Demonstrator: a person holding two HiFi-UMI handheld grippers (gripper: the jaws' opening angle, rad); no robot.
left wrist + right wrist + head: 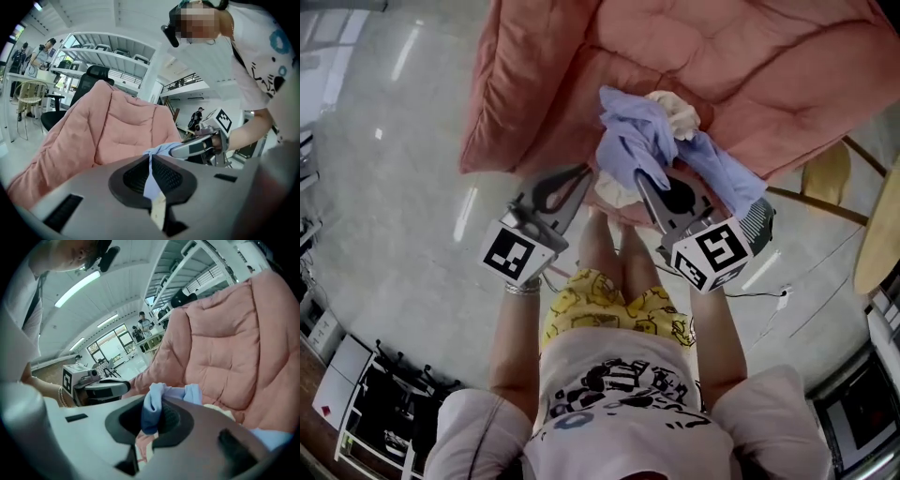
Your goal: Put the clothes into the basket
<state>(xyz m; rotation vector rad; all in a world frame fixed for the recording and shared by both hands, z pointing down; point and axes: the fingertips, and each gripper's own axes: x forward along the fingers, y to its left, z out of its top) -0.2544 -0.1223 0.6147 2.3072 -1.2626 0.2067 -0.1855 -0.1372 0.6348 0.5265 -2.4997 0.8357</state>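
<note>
Light is glinting off the pale glossy floor (403,169); a pink quilted cushion (750,66) is resting near a wooden table (877,234).

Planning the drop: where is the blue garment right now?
Head view, centre: the blue garment hangs with the left gripper and right gripper both shut on it, against the pink cushion, a cream cloth at its upper right.

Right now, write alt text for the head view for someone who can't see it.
Seen from above, a person holds a light blue garment pinched in both the left gripper and right gripper, over a pink quilted cushion. A cream cloth is bunched with it.
</note>
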